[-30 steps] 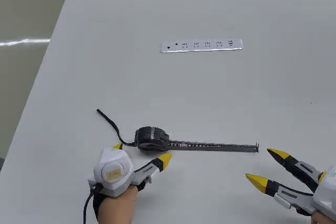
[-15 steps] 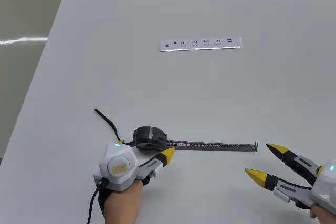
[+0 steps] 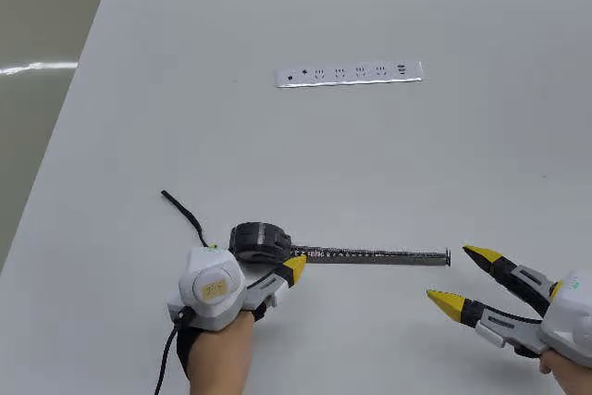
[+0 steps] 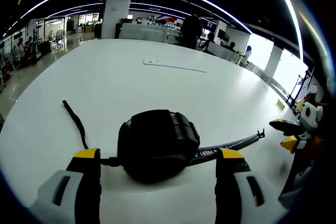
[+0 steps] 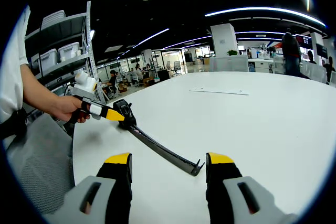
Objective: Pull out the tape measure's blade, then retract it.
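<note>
Black round-bodied tape measure case (image 3: 262,241) sits on the white workbench top (image 3: 388,164), near the person's edge, left of centre in the head view. Its dark steel blade (image 3: 375,255) is pulled out and lies flat on the bench, running right from the case. End hook (image 3: 449,256) rests on the surface. A thin black wrist strap (image 3: 183,215) trails off the case's other side, away to the left.

Left gripper (image 3: 254,256), white body with yellow-tipped black jaws: jaws spread, one on each side of the case. In the left gripper view the case (image 4: 157,142) sits between the two tips with a visible gap at each, so the left gripper is released and clamps nothing.

Right gripper (image 3: 460,276), same build: jaws wide apart, holding nothing. It is just beside the blade's hook end without touching. In the right gripper view the hook (image 5: 195,169) lies ahead between the two yellow tips, clear of both.

A long white power strip (image 3: 349,73) lies flat further back on the bench, well apart from the tape.
</note>
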